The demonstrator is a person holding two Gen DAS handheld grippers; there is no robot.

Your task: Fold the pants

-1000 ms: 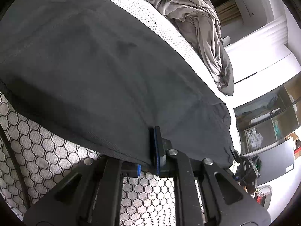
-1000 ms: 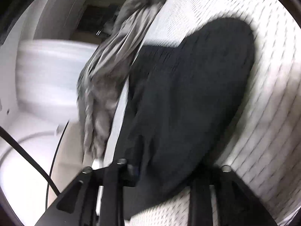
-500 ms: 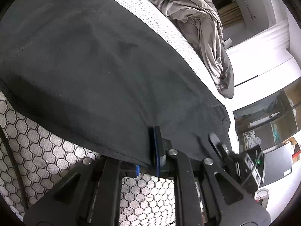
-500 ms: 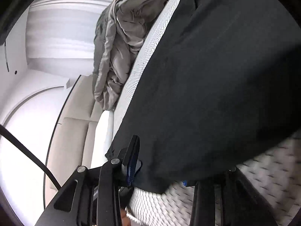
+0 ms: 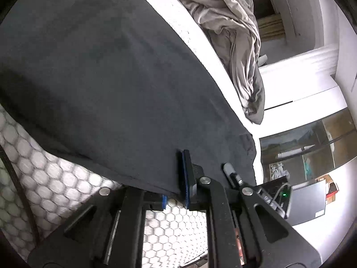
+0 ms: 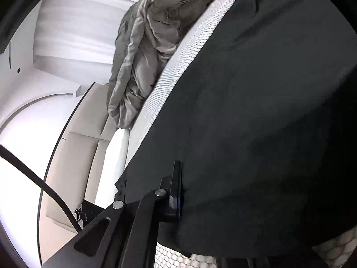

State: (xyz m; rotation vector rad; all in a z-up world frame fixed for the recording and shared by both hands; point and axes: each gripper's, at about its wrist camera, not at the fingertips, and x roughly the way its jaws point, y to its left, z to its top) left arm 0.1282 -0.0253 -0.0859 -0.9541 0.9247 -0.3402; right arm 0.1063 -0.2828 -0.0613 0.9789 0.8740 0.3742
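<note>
I have both tools on the one pair of black pants, which lies spread across the bed with its near hem hanging over the near edge. The left tool is pressed together on that hem, cloth draped over its blue-padded finger, so I judge I have a firm hold on one corner. The right tool has just been closing, and the fabric sits in its jaws; only one finger shows, the other is buried under cloth, but it reads as pinching the hem at the other corner. Two grips on one edge make sense: I can lift it evenly and carry it over for the fold. One rumpled grey blanket is bunched along the far side of the bed, apart from the pants, so it should not snag.
</note>
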